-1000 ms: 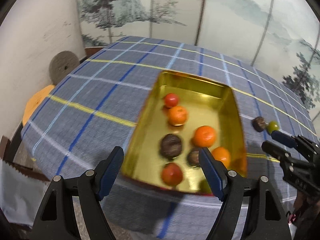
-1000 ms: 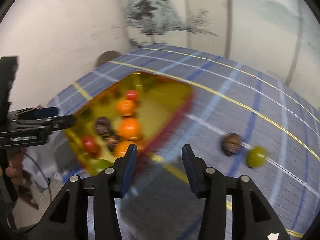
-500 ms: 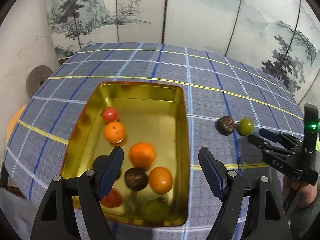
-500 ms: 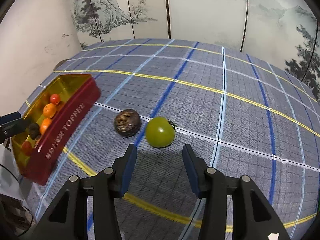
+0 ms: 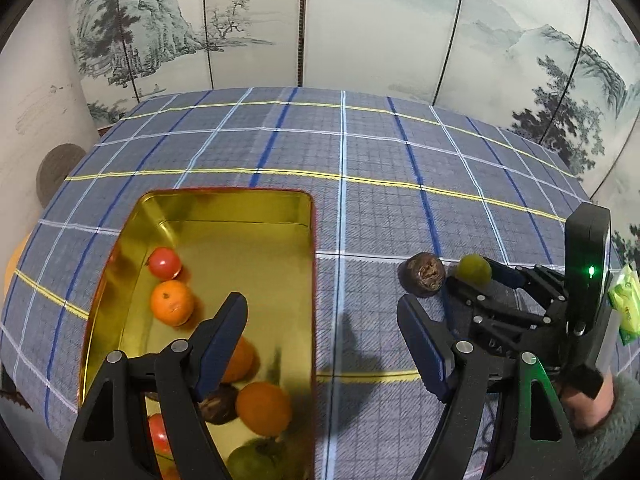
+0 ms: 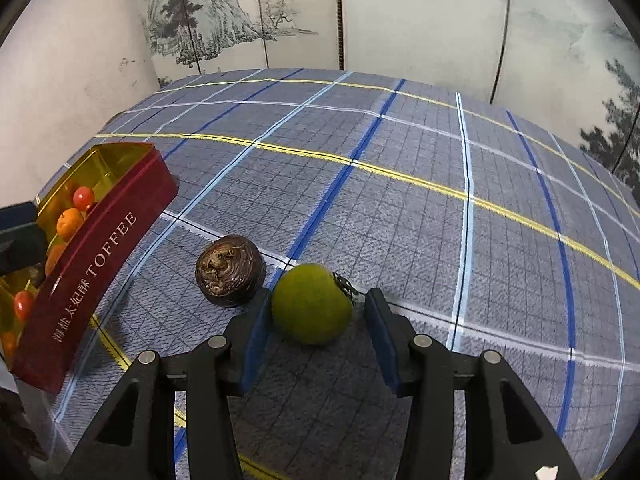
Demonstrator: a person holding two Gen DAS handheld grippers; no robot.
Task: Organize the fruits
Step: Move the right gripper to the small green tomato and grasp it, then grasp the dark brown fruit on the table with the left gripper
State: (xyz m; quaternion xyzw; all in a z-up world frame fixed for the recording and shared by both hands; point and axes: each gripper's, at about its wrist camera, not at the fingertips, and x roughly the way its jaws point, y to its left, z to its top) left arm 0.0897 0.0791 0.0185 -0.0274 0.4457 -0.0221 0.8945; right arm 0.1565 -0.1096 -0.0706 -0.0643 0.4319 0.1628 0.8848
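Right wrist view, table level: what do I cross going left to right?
Red toffee tin → brown fruit → green fruit, sitting between the open right gripper fingers.

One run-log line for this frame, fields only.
phase: reach | right gripper: open around green fruit, fruit on tablecloth | left gripper: open, empty, beside tin | brown fruit: outside tin
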